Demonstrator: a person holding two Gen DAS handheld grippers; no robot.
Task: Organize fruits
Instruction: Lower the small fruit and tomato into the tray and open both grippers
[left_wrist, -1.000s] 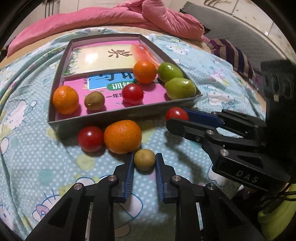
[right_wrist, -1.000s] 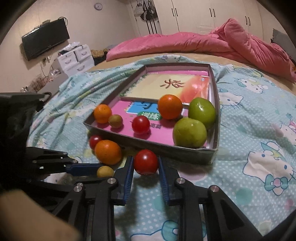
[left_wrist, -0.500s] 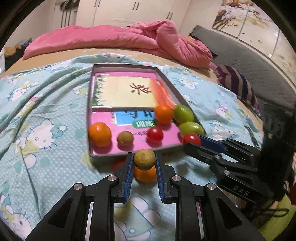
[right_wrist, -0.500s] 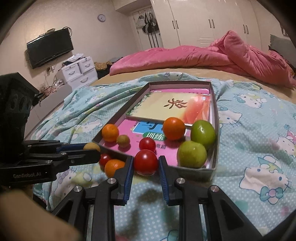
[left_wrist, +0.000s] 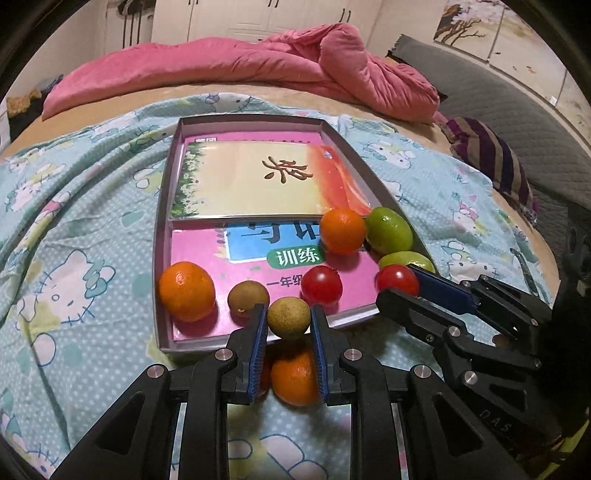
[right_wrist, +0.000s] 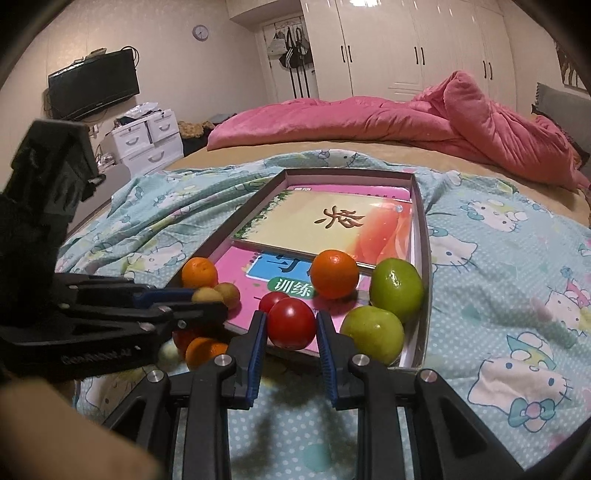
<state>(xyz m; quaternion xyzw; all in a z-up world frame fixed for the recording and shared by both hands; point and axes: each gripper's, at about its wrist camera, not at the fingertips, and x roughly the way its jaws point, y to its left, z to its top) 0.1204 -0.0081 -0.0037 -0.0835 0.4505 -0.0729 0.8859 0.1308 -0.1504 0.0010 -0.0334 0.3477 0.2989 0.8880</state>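
A grey shallow box (left_wrist: 168, 206) lined with books lies on the bed. In it are two oranges (left_wrist: 187, 290) (left_wrist: 342, 231), a brown longan (left_wrist: 248, 298), a red tomato (left_wrist: 321, 285) and two green fruits (left_wrist: 388, 231). My left gripper (left_wrist: 289, 323) is shut on a brown longan (left_wrist: 289, 318), held over the box's near rim. My right gripper (right_wrist: 291, 325) is shut on a red tomato (right_wrist: 291, 328), held over the box's near right part. An orange (left_wrist: 295, 378) lies on the sheet outside the box, below my left gripper.
A pink duvet (left_wrist: 236, 66) is bunched at the far side of the bed. A striped cushion (left_wrist: 491, 158) lies at the right. White drawers (right_wrist: 147, 136) and a television (right_wrist: 92, 86) stand at the left of the room. The cartoon-cat sheet (right_wrist: 517, 295) spreads around the box.
Both grippers closed on their fruits on the sheet, lifted them, and moved forward over the box's near edge.
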